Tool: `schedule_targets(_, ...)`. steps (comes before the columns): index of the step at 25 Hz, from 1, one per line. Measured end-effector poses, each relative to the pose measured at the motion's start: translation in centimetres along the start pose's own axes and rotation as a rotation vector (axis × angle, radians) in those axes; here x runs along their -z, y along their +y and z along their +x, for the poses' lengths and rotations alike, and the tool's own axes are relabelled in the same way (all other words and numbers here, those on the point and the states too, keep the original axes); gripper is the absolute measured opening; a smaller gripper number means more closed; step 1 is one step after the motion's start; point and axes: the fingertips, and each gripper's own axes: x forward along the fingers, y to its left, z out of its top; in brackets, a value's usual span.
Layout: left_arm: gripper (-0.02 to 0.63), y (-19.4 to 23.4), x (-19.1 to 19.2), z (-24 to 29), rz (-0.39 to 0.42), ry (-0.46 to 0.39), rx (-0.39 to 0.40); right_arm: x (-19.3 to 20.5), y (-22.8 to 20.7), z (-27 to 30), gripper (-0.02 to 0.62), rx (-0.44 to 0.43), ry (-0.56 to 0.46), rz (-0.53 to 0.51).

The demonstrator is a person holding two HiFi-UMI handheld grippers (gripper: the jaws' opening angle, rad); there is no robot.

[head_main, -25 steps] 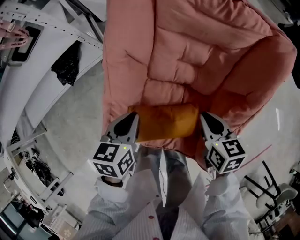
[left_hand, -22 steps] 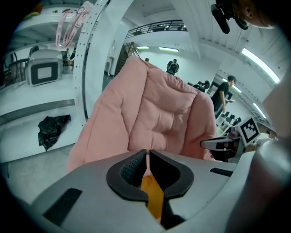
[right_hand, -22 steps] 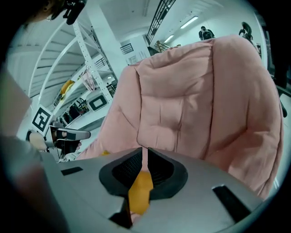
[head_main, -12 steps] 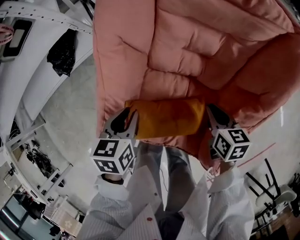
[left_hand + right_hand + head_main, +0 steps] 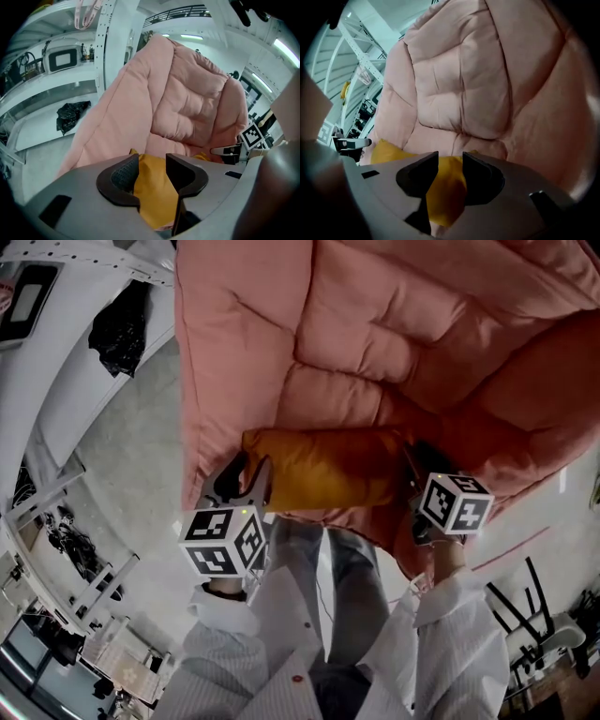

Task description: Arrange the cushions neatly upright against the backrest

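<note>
While the orange cushion [image 5: 323,470] lies lengthwise across the front edge of the pink quilted chair [image 5: 375,334], well short of the backrest and not upright, we see nothing else in the seat. We hold 1 gripper at each end of it. The left gripper [image 5: 242,476] sits at the cushion's left end, near the chair's left front corner. Its jaws have just been opening and now stand spread, with a fold of the orange fabric running up between them but no longer pinched. The right gripper [image 5: 414,463] sits at the cushion's right end, against the chair's right side padding. Its jaws have likewise just been opening and stand apart, with the cushion's end bulging into the gap. Both tools point steeply down toward the seat, their marker cubes nearest us, and our 2 arms in white striped sleeves [image 5: 459,634] reach forward from the bottom edge of the head view. The chair stands on a pale grey floor [image 5: 131,446]. To its left run white racks [image 5: 56,381] with a black bag [image 5: 117,329] on one shelf, and a black-legged stool [image 5: 539,615] stands to the right.
</note>
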Motion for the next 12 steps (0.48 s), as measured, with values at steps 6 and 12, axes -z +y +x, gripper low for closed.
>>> schedule_targets(6,0.227,0.8,2.2,1.1,-0.047,0.069,-0.025,1.3,-1.7,1.2,0.146,0.059,0.057,0.008)
schedule_targets(12,0.247,1.5,3.5,2.2,-0.128,0.093,-0.031,2.4,-3.3,2.6,0.189,0.121,0.130,0.049)
